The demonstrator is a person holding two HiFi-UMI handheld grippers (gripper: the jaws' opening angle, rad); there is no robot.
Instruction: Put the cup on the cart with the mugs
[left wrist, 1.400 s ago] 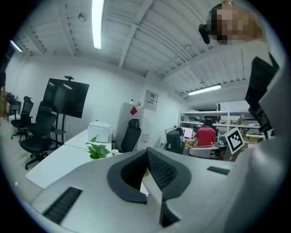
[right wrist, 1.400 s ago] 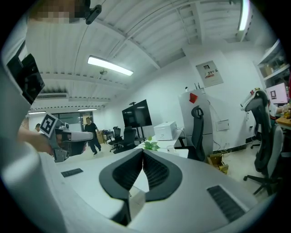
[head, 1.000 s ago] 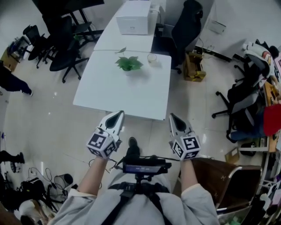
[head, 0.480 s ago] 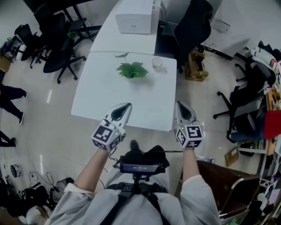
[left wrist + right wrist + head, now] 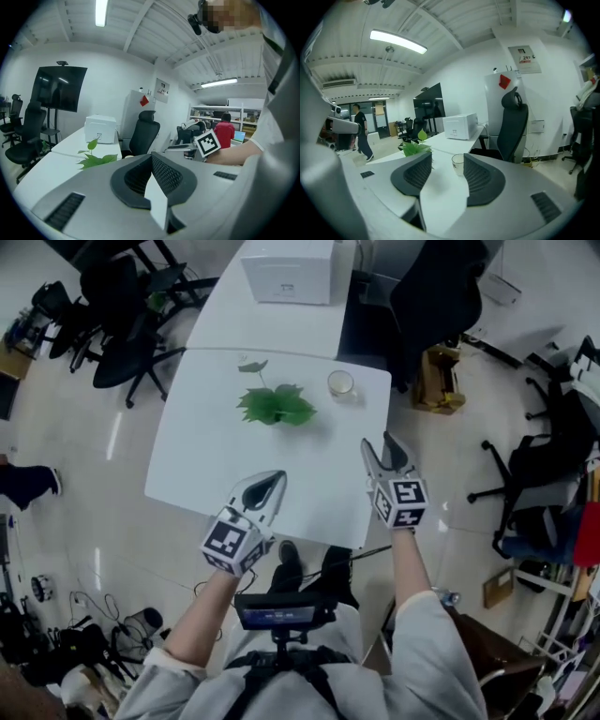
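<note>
As right gripper (image 5: 378, 441) fingers just opening, empty, cup (image 5: 340, 383) beyond tips; left gripper (image 5: 277, 478) together.

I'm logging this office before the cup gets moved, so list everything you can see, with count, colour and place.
near table: one, white, middle of the floor
far table: one, white, butted against the near table's far end
plant: one, green, on the near table
cup: one, clear, on the near table, right of the plant in the head view
box: one, white, on the far table
office chairs: several, black, left, behind and right of the tables
cables: a tangle, dark, floor at lower left
left gripper: one, white and grey, jaws together, empty
right gripper: one, white and grey, jaws have just been opening, nothing between them
</note>
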